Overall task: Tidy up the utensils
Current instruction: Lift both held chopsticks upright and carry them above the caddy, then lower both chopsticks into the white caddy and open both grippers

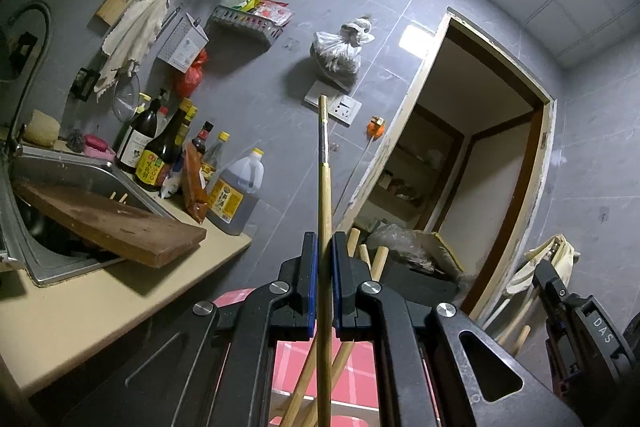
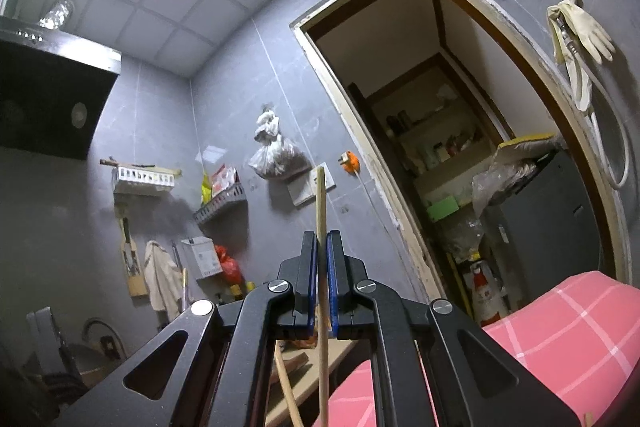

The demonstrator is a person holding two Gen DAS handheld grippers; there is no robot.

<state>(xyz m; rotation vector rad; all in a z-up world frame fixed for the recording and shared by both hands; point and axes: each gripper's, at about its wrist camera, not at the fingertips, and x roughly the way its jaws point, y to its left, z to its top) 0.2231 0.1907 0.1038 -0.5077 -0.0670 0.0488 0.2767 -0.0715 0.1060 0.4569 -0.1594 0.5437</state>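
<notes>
In the left wrist view, we see the left gripper (image 1: 324,247) with fingers clamped on a banded chopstick (image 1: 323,163) pointing to 12 o'clock. Only this view shows the sink (image 1: 80,171), the cutting board (image 1: 116,227) and the surface (image 1: 120,291) at 9 o'clock. The right gripper (image 2: 322,247) pinches a plain chopstick (image 2: 321,203); only its view shows the range hood (image 2: 52,99) at 10 o'clock.

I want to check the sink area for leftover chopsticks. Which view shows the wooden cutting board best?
The left wrist view: the wooden cutting board lies tilted across the sink, its whole top lit. The right wrist view shows only a sliver of brown wood behind its gripper, too hidden to identify.
</notes>
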